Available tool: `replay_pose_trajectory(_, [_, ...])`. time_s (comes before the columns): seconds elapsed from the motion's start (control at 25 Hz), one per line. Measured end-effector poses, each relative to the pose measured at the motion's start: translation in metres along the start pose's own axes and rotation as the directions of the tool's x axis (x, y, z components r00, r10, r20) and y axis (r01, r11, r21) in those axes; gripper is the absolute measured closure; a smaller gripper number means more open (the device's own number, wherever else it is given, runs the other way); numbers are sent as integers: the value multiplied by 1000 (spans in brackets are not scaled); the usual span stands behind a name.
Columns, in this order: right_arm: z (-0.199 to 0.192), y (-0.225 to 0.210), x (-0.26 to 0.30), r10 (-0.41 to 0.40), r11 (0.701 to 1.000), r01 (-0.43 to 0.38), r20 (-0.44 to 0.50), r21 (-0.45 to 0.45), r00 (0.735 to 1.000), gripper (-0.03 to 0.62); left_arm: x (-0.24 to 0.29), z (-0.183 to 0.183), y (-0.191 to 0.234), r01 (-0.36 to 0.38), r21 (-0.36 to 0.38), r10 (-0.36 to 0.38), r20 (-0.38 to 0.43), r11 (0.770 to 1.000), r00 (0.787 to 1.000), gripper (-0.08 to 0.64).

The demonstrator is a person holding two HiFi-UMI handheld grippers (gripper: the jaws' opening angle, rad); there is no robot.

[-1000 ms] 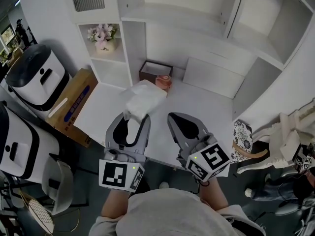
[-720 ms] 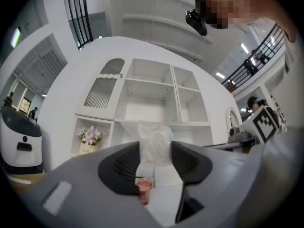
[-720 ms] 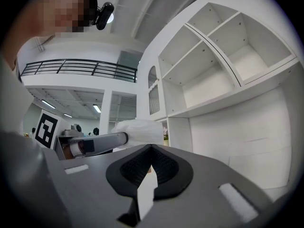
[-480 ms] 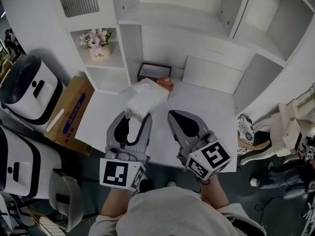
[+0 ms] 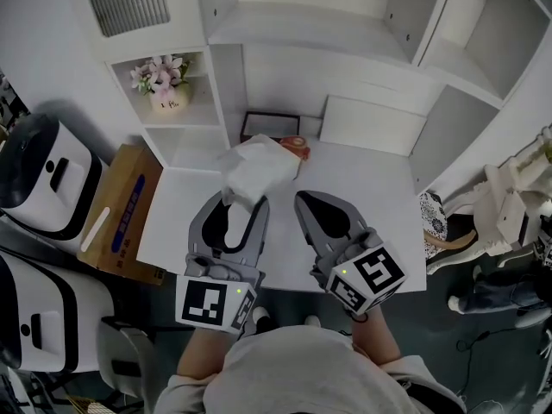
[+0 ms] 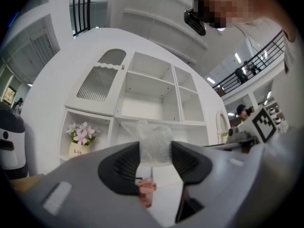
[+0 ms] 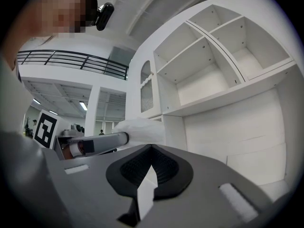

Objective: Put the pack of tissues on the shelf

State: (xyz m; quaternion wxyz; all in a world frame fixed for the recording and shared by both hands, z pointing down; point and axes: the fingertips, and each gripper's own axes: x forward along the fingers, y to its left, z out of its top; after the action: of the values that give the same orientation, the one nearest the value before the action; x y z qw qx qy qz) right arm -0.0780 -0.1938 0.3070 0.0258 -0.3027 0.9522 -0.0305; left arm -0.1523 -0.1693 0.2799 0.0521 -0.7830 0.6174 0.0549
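The pack of tissues (image 5: 256, 169), soft and white in clear wrap, sticks out from the tips of my left gripper (image 5: 243, 202), which is shut on its near end above the white desk (image 5: 371, 192). In the left gripper view the pack (image 6: 154, 142) stands between the dark pads (image 6: 124, 164), in front of the white shelf unit (image 6: 149, 91). My right gripper (image 5: 304, 200) hovers just right of it, shut with nothing in it. The right gripper view shows the pack (image 7: 141, 128) and the left gripper (image 7: 95, 144) at its left.
The shelf unit (image 5: 302, 33) rises behind the desk with open compartments. A flower pot (image 5: 164, 93) fills a low left one. A dark box (image 5: 270, 124) and a pink cup (image 5: 294, 146) stand at the desk's back. A cardboard box (image 5: 116, 212) and white machines (image 5: 43, 158) lie left.
The head view has drifted, so the floor items at the left sit lower and nearer the edge. Both grippers keep nearly the same pose, the pack still in the left one.
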Motion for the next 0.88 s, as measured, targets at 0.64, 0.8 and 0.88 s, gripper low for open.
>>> replay_pose_trajectory(0.64, [-3,13,27,-133,991,133,10,-8,991,592,5,-1,36,130,-18,-130,12,991,991,367])
replay_pose_trajectory(0.8, [-4,17,28,-158,987,158,10,-12,987,592,5,-2,41,154,-24,-153,16,988,988,367])
replay_pose_trajectory(0.88, [-4,17,27,-169,985,169,10,-13,986,592,5,-3,41,162,-28,-161,17,986,987,367])
